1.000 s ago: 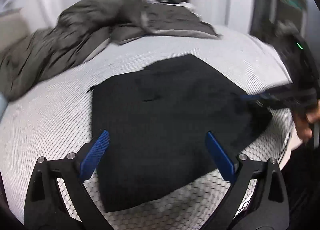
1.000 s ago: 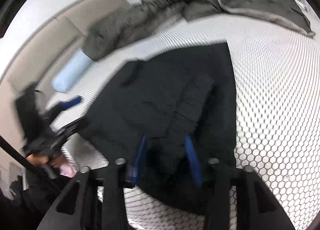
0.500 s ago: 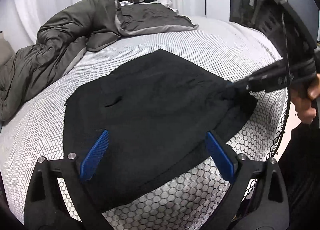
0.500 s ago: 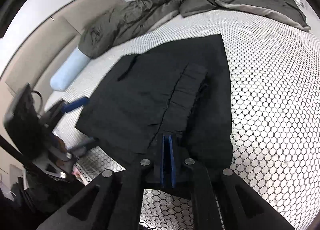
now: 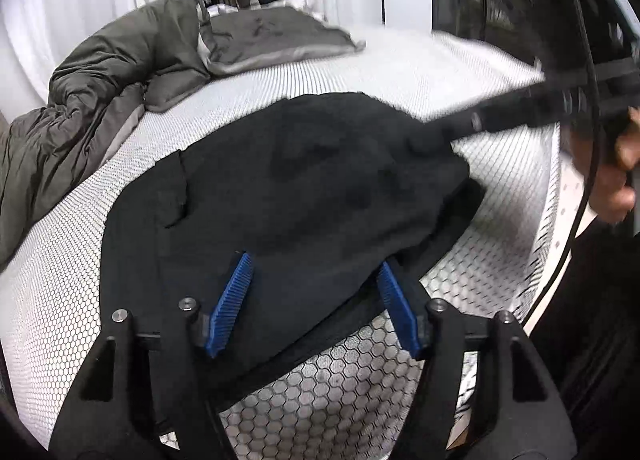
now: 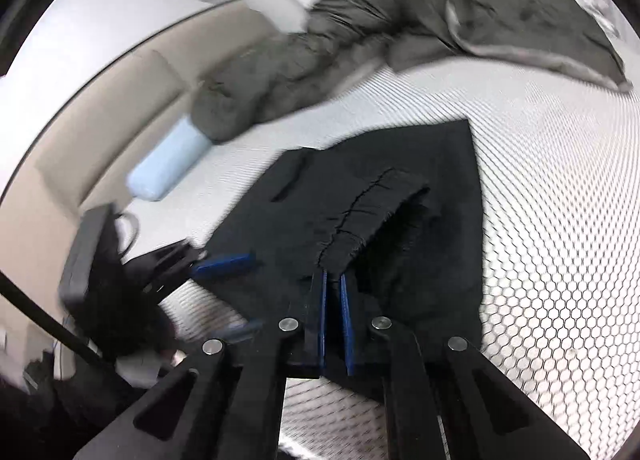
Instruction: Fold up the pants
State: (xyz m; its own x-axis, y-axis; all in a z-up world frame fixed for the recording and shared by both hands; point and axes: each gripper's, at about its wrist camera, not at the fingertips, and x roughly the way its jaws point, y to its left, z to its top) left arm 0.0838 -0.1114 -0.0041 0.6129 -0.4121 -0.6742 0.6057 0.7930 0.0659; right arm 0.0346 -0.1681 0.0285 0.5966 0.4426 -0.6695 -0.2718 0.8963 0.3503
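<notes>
The black pants point(image 5: 320, 187) lie on the bed point(image 5: 460, 71), one edge raised. The right tongs point(image 6: 333, 280) are clamped on the gathered waistband; the left tongs point(image 5: 314, 288) are closing around the near fold, pads apparently not yet pressing. A grey duvet point(image 5: 120, 71) lies behind

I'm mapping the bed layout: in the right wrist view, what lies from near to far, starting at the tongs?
Right tongs, shut on the black fabric pants → white honeycomb-patterned mattress cover → rumpled grey-green quilt.
</notes>
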